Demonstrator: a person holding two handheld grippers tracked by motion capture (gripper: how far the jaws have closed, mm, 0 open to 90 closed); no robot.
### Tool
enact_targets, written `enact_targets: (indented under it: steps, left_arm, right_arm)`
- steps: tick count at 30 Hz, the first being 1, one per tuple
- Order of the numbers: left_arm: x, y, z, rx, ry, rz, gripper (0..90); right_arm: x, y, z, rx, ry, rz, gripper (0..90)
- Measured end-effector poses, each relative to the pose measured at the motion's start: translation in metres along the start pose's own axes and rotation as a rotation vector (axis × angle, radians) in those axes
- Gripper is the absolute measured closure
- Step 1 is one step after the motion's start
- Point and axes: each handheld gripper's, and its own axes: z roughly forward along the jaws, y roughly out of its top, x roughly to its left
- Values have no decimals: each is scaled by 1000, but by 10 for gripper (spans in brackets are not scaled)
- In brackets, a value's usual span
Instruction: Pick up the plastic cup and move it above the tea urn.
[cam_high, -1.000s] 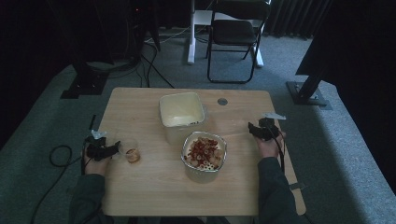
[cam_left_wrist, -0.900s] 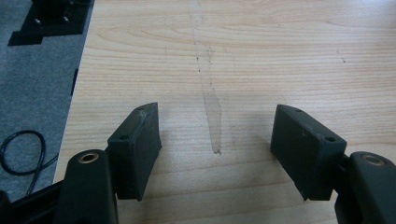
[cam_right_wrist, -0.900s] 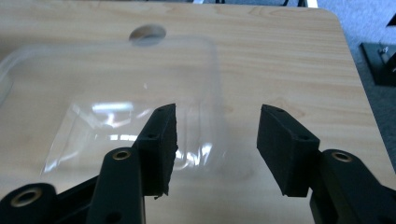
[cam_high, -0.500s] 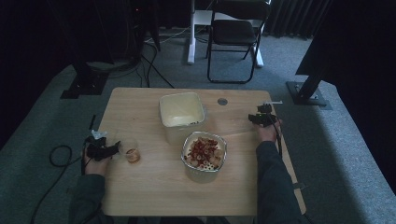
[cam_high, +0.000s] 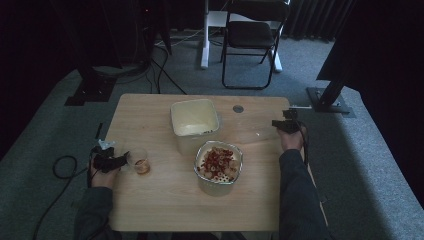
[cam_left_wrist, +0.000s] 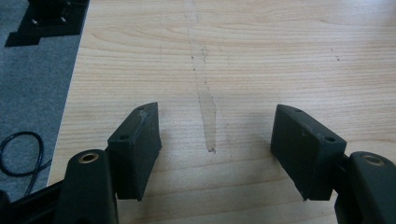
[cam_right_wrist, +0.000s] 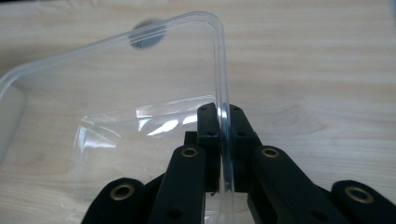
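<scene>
near edge first: bowl (cam_high: 218, 165) of cereal-like stuff sits mid table, no lid on it. to its left a small glass (cam_high: 138, 160) w/ brownish liquid, and the left gripper (cam_high: 119, 161) just beside it, on the table's left side. its jaws stand apart w/ nothing between them, bare wood under them in the left gripper view (cam_left_wrist: 212, 140). whether the tip touches the glass i can't tell from above. that hand hasn't shifted over the last sec.

further back: empty cream tub (cam_high: 194, 119), well apart from the right hand.

right side is where the change is. right gripper (cam_right_wrist: 223, 135) has just been closing, and now its pads are clamped on the rim of a clear lid (cam_right_wrist: 154, 116). lid edge runs straight up between the jaws. from above the lid (cam_high: 255, 131) is a faint sheet over the wood, btwn tub and right gripper (cam_high: 281, 124). a sec ago that hand was nearer the person w/ jaws wide; it has since gone fwd to the lid.

my read: grasp is done, so lid's prob ready to lift and carry to the bowl. thin slick plastic held by one edge, could flex or slip
</scene>
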Motion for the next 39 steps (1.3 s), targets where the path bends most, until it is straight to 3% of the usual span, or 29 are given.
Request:
enact_targets:
  steps: [6, 12, 24, 31, 39]
  left_arm:
    - [0, 0, 0, 0, 0, 0, 334]
    - [0, 0, 0, 1, 0, 0, 335]
    - [0, 0, 0, 0, 0, 0, 334]
    - [0, 0, 0, 0, 0, -1, 334]
    - [0, 0, 0, 0, 0, -1, 334]
  right_arm:
    - [10, 21, -30, -79, 6, -21, 872]
    - [23, 43, -52, -125, 7, -27, 872]
    - [67, 81, -81, -192, 54, -83, 871]
    - [106, 94, -80, -186, 76, -168, 870]
    - [139, 99, -68, -173, 115, -203, 870]
